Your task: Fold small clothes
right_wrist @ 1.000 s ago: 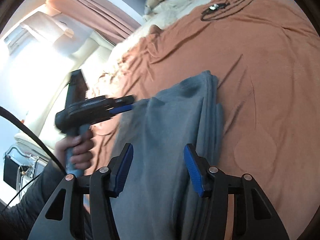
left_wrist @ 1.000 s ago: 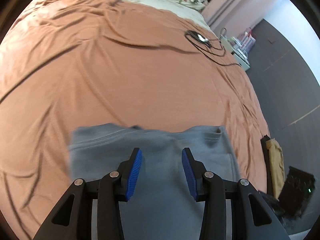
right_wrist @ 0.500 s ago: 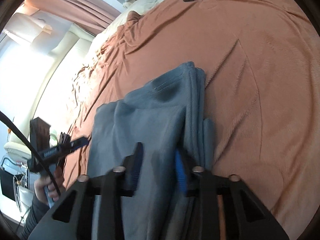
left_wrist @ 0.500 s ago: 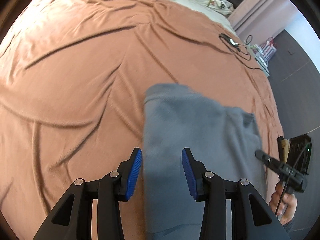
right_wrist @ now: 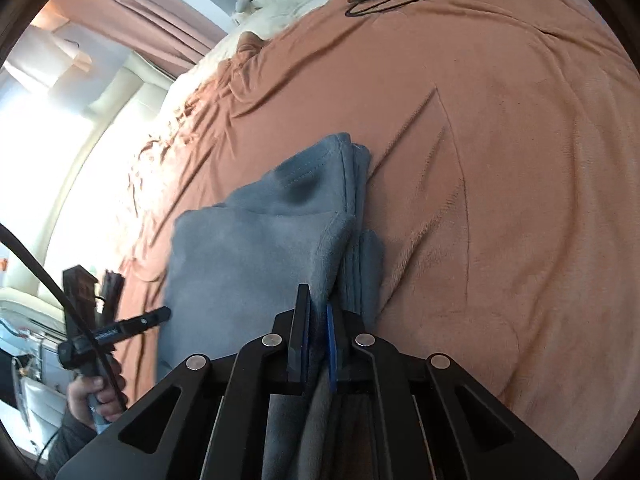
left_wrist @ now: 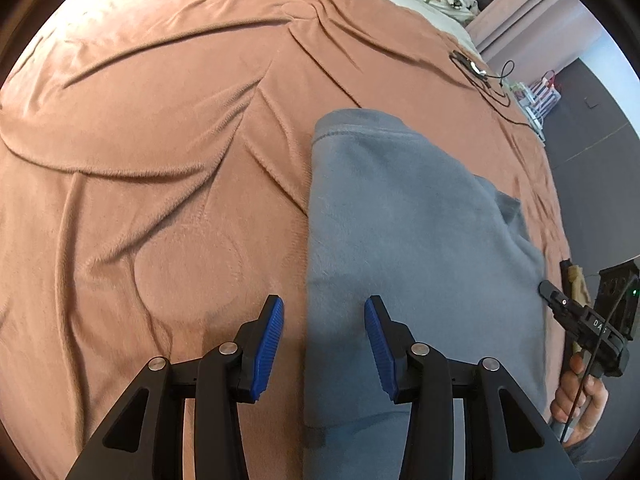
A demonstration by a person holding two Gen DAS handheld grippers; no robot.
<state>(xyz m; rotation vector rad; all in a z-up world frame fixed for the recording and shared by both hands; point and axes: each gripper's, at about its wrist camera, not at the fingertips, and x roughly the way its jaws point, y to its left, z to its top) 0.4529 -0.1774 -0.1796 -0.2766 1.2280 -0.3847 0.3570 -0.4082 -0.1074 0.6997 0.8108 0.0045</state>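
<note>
We see the right tool [right_wrist: 318,320], jaws just closing, pinching the grey garment [right_wrist: 256,256] at its 6 o'clock edge on the bed [right_wrist: 500,140]; the left tool [left_wrist: 324,334] is spread over the garment's left edge.

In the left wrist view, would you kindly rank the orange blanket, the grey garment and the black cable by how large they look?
1. orange blanket, fills most of the view
2. grey garment, though it looks bigger by lying close to the camera
3. black cable, far off, so its true size is unsure
</note>
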